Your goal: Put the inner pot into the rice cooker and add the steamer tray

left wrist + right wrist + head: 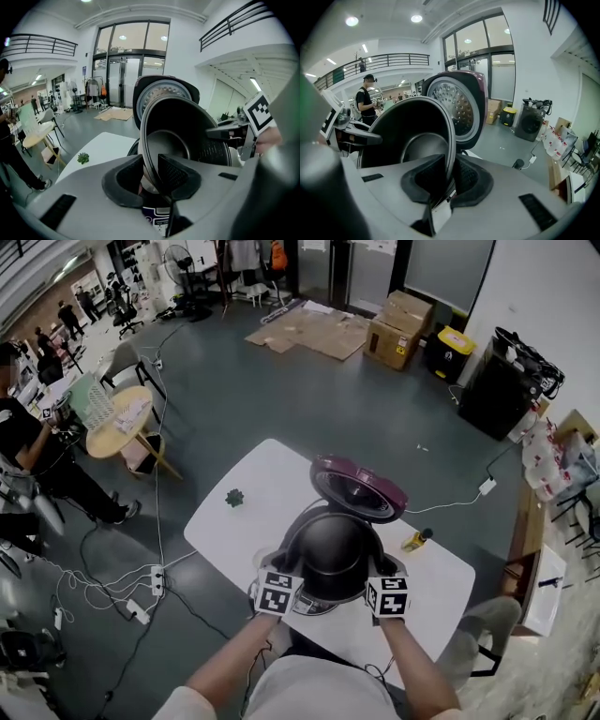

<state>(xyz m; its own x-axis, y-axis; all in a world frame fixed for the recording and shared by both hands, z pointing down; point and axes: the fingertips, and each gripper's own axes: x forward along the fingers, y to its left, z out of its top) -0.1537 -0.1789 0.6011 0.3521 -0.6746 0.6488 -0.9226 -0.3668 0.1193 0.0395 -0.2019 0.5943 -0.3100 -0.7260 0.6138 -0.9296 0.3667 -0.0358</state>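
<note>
Left forearm and right forearm come in from the bottom edge of the head view, each with a hand-held gripper on the pot.

Far left on the white tabletop: small green plant, well apart from the cooker.

Left hand-held gripper: jaws clamped on the pot's left rim, and the rim runs between the pads in the left gripper view.

Pot: dark, sits in the mouth of the cooker, carried from both sides. Can't tell whether it's fully seated.

Lid: maroon, swung open behind the pot, inner plate facing the person.

Right hand-held gripper: jaws clamped on the right rim, same picture in the right gripper view.

Right of the cooker: small yellow item on the tabletop, just beside the body.
</note>
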